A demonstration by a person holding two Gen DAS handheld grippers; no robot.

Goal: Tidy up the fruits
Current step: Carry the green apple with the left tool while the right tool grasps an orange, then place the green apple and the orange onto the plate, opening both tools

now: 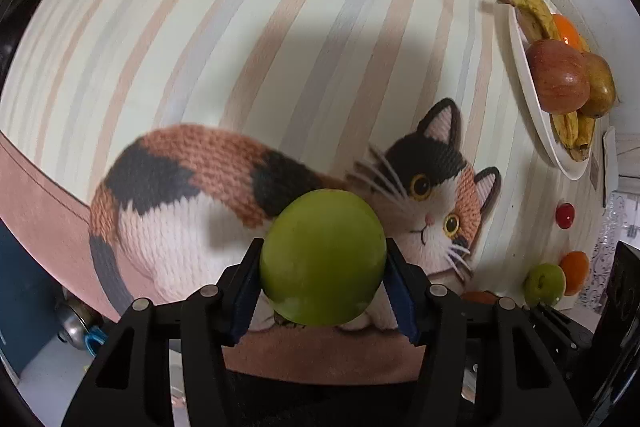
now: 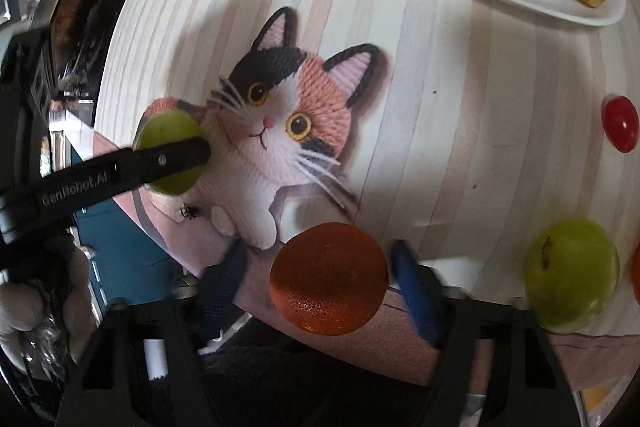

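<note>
The table [image 1: 248, 7], under a striped cloth printed with a big knitted cat [image 1: 280, 203], carries everything. Largest on it is the white plate [image 1: 532, 115] near the far edge, already holding two bananas [image 1: 536, 15], a red apple [image 1: 558, 75], a brownish pear [image 1: 598, 87] and an orange [image 1: 566, 29] behind them. Loose fruit lies well apart from the plate, near the table's right side: a green apple [image 2: 572, 275] just beside another orange [image 1: 574, 273], and a small red fruit [image 2: 620, 123] between them and the plate.

The left gripper [image 1: 323, 269] is pinching a green apple [image 1: 323, 259] squarely across its widest part, lifted off the cloth over the cat's body at the near edge. The right gripper [image 2: 324, 279] has an orange [image 2: 329, 279] between its blue fingers [image 2: 412, 283], which are blurred; the left one appears clear of the fruit, so whether the orange is actually gripped cannot be told.

The step in hand looks like carrying both fruits to the plate. To do it well, take them one at a time so the two tools do not cross, keep the apple level and firmly held, and lower it into the bare near part of the plate rather than onto the pile. Round fruit rolls, so let go only once it touches the plate and leans against the red apple or a banana.
</note>
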